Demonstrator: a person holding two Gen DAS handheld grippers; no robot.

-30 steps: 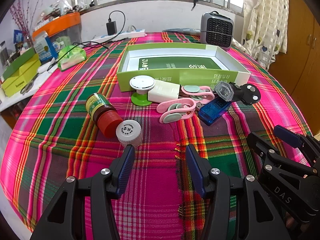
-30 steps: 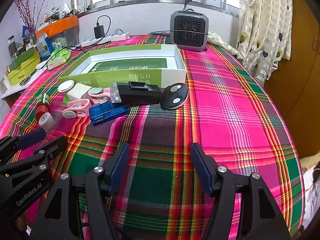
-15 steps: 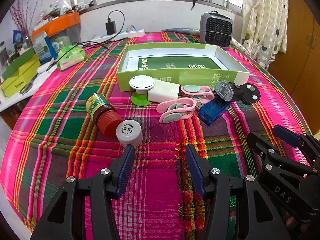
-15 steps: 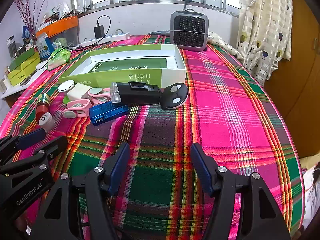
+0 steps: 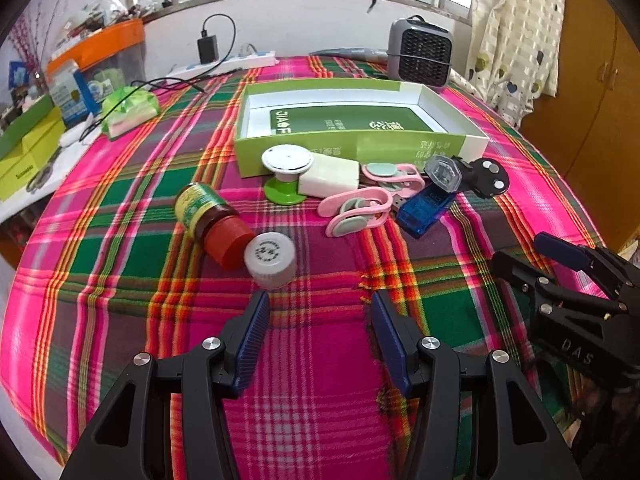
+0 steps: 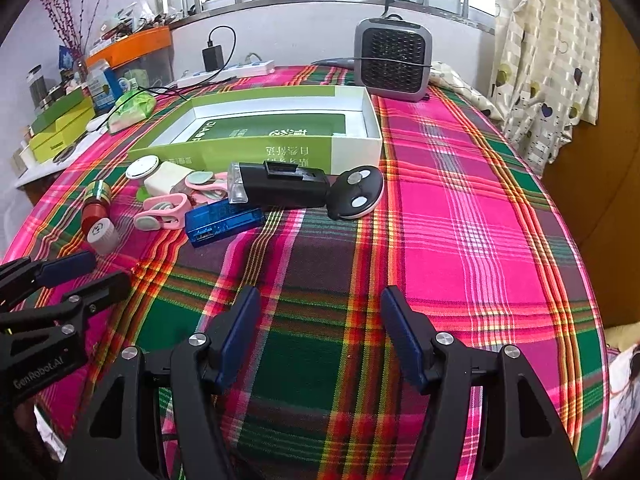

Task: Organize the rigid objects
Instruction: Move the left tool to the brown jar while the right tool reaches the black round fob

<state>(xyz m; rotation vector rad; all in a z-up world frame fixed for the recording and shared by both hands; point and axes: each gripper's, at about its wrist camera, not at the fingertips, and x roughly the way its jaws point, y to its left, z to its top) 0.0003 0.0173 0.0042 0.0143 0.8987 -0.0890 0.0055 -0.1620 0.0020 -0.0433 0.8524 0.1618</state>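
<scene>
nothing is picked yet. the left gripper (image 5: 318, 310) hovers with jaws wide and empty, the white-capped bottle (image 5: 271, 259) just ahead of its left jaw. the right gripper (image 6: 320, 306) is also wide and empty, the blue case (image 6: 222, 222) well ahead-left. next likely needs closing on the bottle, then carrying it to the green box (image 5: 360, 148) beyond.

Left gripper (image 5: 318, 302) and right gripper (image 6: 320, 296) hover side by side, jaws apart.

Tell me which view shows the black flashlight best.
The right wrist view: the flashlight lies side-on in front of the green box, showing its lens, body and clip. In the left wrist view only its lens end faces the camera; the body is foreshortened behind it.
</scene>
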